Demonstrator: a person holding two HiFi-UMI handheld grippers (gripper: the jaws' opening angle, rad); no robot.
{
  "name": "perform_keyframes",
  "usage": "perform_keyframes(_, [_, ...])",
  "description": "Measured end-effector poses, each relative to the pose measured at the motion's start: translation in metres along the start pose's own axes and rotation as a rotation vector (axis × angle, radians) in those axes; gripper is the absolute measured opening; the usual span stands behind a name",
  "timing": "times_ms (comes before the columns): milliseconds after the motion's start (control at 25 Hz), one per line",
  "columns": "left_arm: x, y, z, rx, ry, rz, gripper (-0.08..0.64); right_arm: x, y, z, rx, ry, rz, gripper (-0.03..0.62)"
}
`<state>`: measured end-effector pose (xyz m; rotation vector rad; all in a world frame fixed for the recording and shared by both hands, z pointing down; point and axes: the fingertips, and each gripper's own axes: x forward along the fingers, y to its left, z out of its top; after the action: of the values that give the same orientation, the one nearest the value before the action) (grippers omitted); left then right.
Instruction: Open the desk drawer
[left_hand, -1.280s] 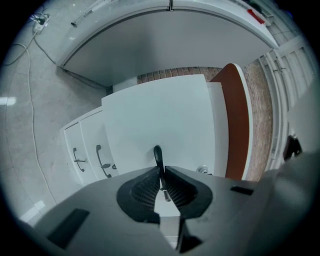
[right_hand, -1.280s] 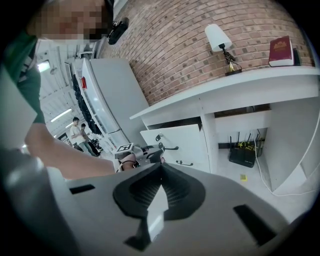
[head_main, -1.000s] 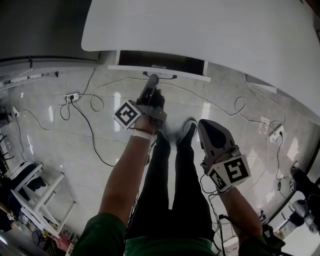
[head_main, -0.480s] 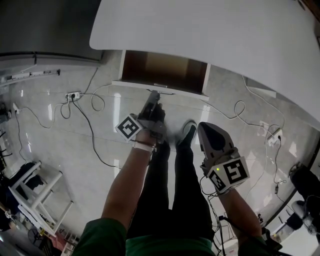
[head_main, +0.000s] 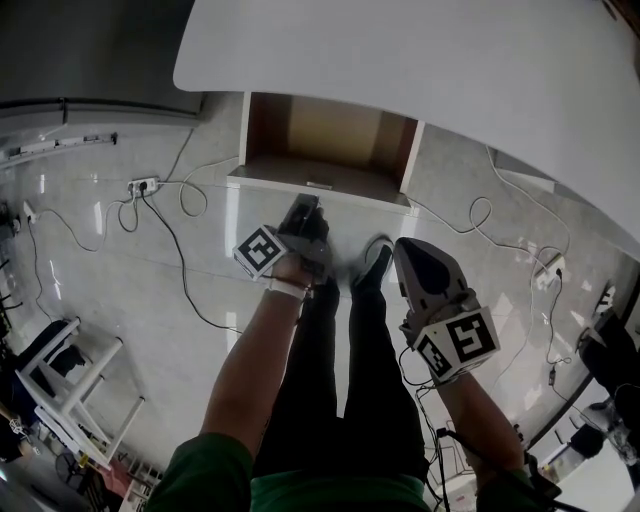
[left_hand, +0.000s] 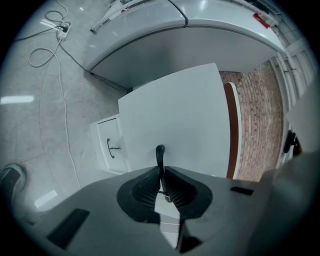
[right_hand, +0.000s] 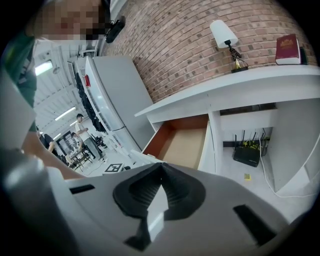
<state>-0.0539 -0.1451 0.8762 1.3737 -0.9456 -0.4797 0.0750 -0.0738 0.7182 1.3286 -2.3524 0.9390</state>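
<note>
The drawer (head_main: 330, 135) hung under the front edge of the white worktop (head_main: 450, 60), toward its left end, and stood pulled well out. Its brown inside lay bare to the head view, and nothing could be seen in it. The right gripper view showed the same open box (right_hand: 182, 142) jutting from below the worktop's front edge.

The left hand-held gripper (head_main: 303, 207) reached to the drawer front. In its own view the jaws were clenched on the thin dark handle (left_hand: 160, 152), which rose between them against the white front panel. The right hand-held gripper (head_main: 410, 250) hung well apart, over the floor beside the person's legs. Its jaws (right_hand: 160, 170) were pressed together with nothing between them.

By the look of it, the task was nearly finished, since most of the drawer's depth seemed to be out from under the worktop. What appeared left was a last short pull, if the runners allowed any, and then letting go of the handle. No stop was visible, so how much travel remained could not be told.
</note>
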Motion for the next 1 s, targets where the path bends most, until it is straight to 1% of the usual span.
perform_keyframes(80, [-0.001, 0.007, -0.001, -0.007, -0.002, 0.016, 0.026, 0.000, 0.002, -0.004, 0.003, 0.006, 0.002, 0.000])
perform_keyframes(200, [0.000, 0.015, -0.002, -0.015, -0.008, 0.018, 0.026, 0.001, 0.003, -0.011, 0.008, 0.016, 0.006, 0.000])
perform_keyframes(360, [0.000, 0.029, -0.004, -0.001, 0.000, 0.075, 0.026, 0.003, 0.001, -0.014, 0.014, 0.019, 0.011, 0.000])
perform_keyframes(520, [0.003, 0.030, -0.005, -0.011, -0.007, 0.054, 0.026, 0.003, 0.002, -0.014, 0.015, 0.017, 0.016, 0.000])
perform_keyframes(720, [0.004, 0.032, -0.006, -0.012, -0.009, 0.062, 0.026, 0.001, 0.000, -0.014, 0.018, 0.021, 0.016, 0.000])
perform_keyframes(1000, [0.005, 0.038, -0.006, -0.003, -0.011, 0.095, 0.026, -0.001, -0.001, -0.015, 0.021, 0.020, 0.016, 0.000])
